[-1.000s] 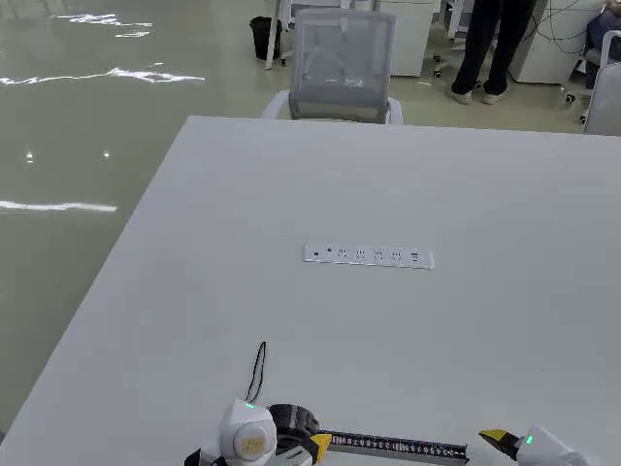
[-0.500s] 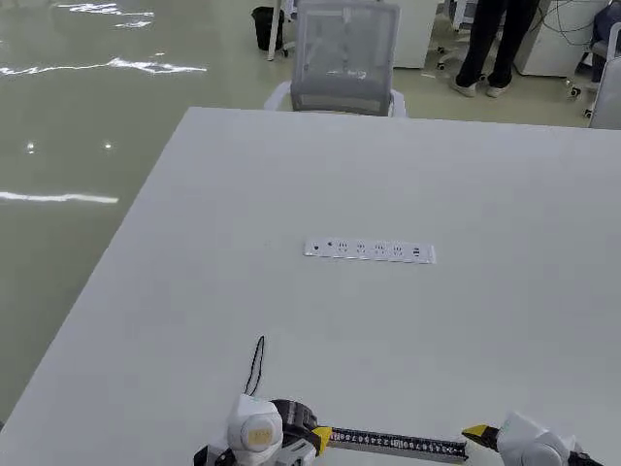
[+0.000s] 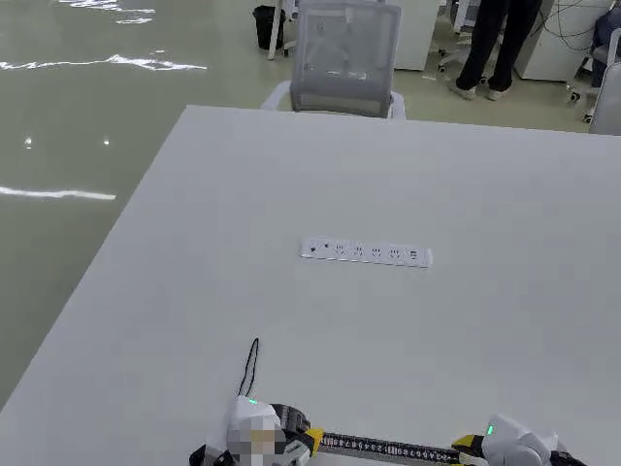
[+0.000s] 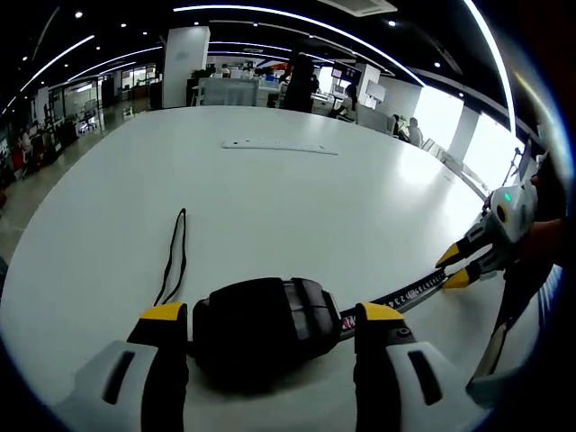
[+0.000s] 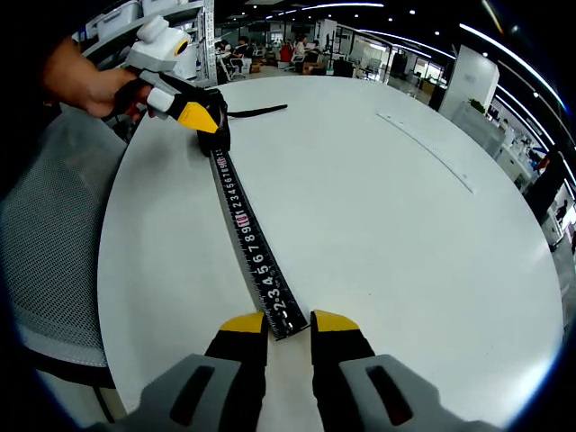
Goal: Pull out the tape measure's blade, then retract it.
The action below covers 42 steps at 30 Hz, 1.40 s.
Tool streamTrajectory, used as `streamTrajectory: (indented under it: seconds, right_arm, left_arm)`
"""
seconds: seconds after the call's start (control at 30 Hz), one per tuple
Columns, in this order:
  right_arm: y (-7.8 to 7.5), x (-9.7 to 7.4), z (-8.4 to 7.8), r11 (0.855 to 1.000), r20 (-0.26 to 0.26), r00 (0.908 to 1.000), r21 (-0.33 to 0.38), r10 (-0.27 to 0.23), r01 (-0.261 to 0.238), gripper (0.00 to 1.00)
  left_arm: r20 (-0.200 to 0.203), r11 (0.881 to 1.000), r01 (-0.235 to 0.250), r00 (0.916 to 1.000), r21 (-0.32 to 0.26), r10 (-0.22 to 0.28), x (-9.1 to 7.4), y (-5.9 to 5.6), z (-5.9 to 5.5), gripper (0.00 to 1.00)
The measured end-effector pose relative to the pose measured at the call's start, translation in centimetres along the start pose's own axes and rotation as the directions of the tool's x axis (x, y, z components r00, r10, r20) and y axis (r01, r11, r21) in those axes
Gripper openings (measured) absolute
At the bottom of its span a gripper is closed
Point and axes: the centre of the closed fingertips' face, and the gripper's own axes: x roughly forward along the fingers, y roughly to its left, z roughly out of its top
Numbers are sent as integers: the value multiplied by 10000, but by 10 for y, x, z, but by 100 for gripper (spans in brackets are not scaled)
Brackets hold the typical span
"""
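1. Tape measure (image 4: 265, 328) sitting at near edge of table (image 3: 388, 175), blade (image 5: 252, 247) lying pulled out flat.
2. Left gripper (image 4: 270, 317) clamping its case, jaws spread wide.
3. Right gripper (image 5: 288, 322) pinching blade tip, jaws nearly closed.
4. Power strip (image 3: 366, 253) lying mid-table.

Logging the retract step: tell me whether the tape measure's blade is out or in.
Out: the numbered blade stretches over the table from the case in the left gripper to the right gripper.

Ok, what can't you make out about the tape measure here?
Head view: tape measure case mostly hidden behind the left gripper.
Right gripper view: end hook of the blade hidden between the jaws of the right gripper.
Left gripper view: blade numbers too small.
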Motion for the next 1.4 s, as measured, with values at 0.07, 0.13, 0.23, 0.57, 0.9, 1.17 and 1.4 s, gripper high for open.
streamTrajectory:
  seconds: [0.07, 0.13, 0.23, 0.57, 0.9, 1.17, 1.4]
  right_arm:
    - [0, 1, -1, 10000, -12, 10000, -57, 29, -29, 18]
    - [0, 2, -2, 9999, -55, 10000, -127, 73, -73, 18]
    - [0, 2, -2, 9995, -120, 9999, -293, 124, -127, 17]
    - [1, 1, -1, 9986, -332, 9993, -494, 158, -174, 16]
    - [0, 1, -4, 9977, -633, 9977, -622, 235, -274, 15]
    - [2, -1, -4, 9982, -712, 9971, -517, 257, -294, 14]
    - [0, 1, -5, 9978, -838, 9960, -565, 303, -352, 14]
  left_arm:
    - [17, 9999, 17, 10000, -126, -17, 1, -1, 0, 72]
    - [-25, 9998, 12, 10000, -187, -12, 2, -3, -1, 72]
    - [-126, 9996, -203, 9997, -178, 201, 3, 1, -2, 70]
    - [-352, 9959, -780, 9965, -453, 765, 5, 6, -4, 66]
    - [-582, 9938, -984, 9937, -518, 954, 6, 7, -4, 67]
    - [-317, 9913, -1296, 9912, -240, 1288, 5, 8, -4, 65]
    - [-539, 9908, -1329, 9895, 260, 1341, 6, 8, -5, 64]
